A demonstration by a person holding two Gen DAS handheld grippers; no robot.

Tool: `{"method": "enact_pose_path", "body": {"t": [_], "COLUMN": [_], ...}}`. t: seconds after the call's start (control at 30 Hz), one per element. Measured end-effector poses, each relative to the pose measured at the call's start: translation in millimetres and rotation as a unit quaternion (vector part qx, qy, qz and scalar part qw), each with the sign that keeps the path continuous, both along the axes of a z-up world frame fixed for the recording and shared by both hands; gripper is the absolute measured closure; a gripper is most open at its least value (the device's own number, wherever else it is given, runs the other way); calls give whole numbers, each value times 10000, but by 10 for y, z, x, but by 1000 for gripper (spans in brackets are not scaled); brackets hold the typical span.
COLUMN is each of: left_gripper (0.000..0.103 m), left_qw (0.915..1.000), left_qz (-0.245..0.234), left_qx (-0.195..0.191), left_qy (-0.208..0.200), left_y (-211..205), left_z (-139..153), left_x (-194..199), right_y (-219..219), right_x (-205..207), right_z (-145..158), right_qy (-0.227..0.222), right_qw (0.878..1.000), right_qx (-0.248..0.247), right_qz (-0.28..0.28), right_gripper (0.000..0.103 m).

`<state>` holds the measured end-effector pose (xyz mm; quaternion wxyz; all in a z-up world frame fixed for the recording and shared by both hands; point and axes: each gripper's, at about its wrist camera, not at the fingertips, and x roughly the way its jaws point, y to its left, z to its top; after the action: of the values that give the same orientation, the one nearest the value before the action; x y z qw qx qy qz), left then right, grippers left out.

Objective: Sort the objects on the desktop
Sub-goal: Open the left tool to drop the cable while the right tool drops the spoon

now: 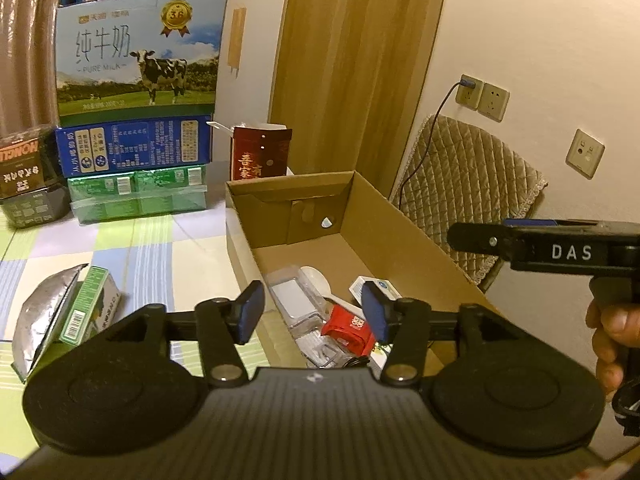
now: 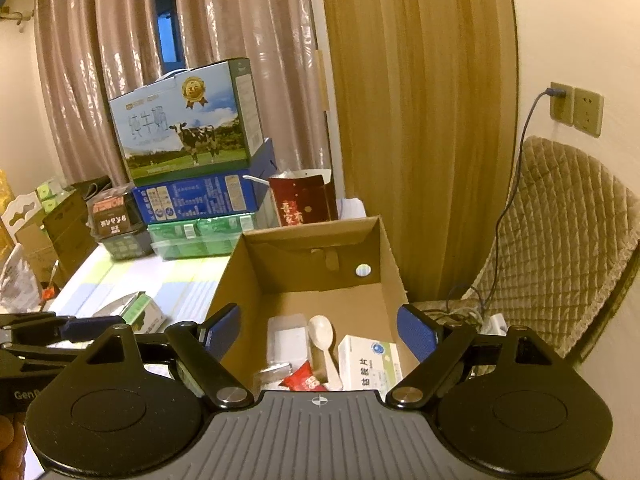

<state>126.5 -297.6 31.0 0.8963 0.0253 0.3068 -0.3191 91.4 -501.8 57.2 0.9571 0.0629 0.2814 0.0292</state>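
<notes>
Two black hand-held tongs with blue rubber-faced pads hover over the near end of an open brown corrugated cardboard box (image 2: 384,264), a long rectangular tray whose long axis runs away from both cameras toward a wood-grain panel. The left tongs (image 1: 314,312) stand with their pads partly apart and nothing between them; the right tongs (image 2: 318,334) stand wide apart, also empty. Inside the box, just beyond and below the pads, lie the sorted things: a clear hard plastic case (image 1: 296,300), a smooth white plastic spoon (image 2: 324,340) with its bowl pointing toward the far end and its handle toward the camera, a glossy red crinkled sachet (image 1: 350,328), and a white card medicine packet (image 2: 370,362) with a green stripe. Left of the left tongs, on a pastel checked tablecloth (image 1: 132,252), a small green milk carton (image 1: 90,306) lies on its side against a crumpled silver foil bag (image 1: 42,316). Farther off stands a stack of printed cardboard milk cases (image 1: 138,60), the top one showing a cow. The left view alone shows the right tongs from the side at its right edge, held by a hand (image 1: 612,340). The right view alone shows the spoon whole, a quilted beige chair cover (image 2: 560,240) to the right, and shiny pink curtains (image 2: 100,60).
</notes>
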Motion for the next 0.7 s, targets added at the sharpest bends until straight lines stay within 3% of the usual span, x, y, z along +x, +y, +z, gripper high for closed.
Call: {"method": "enact_pose_path", "body": {"t": [0.23,0.4,0.5,0.7], "left_gripper": [28,19,10,3], "left_qw": [9999,9994,9989,9976], "left_qz": [163,322,423,616], "left_qx": [-21,-43,-42,-20], "left_qy": [-28,-110,-216,-311], "left_y": [202,410,549,854], "left_z": [78,155,203,279], "left_x": [-63,-103,-141,-197], "right_y": [190,373,499,775], "right_x": [-123,-175,-200,-213], "right_z": [26,71,100,126], "right_qy": [40,31,18,18], "right_qw": [9999,9998,9995,9988], "right_qx": [-64,-115,-130,-166], "right_qz": [70,169,274,460], "right_gripper": [8,2,2,2]}}
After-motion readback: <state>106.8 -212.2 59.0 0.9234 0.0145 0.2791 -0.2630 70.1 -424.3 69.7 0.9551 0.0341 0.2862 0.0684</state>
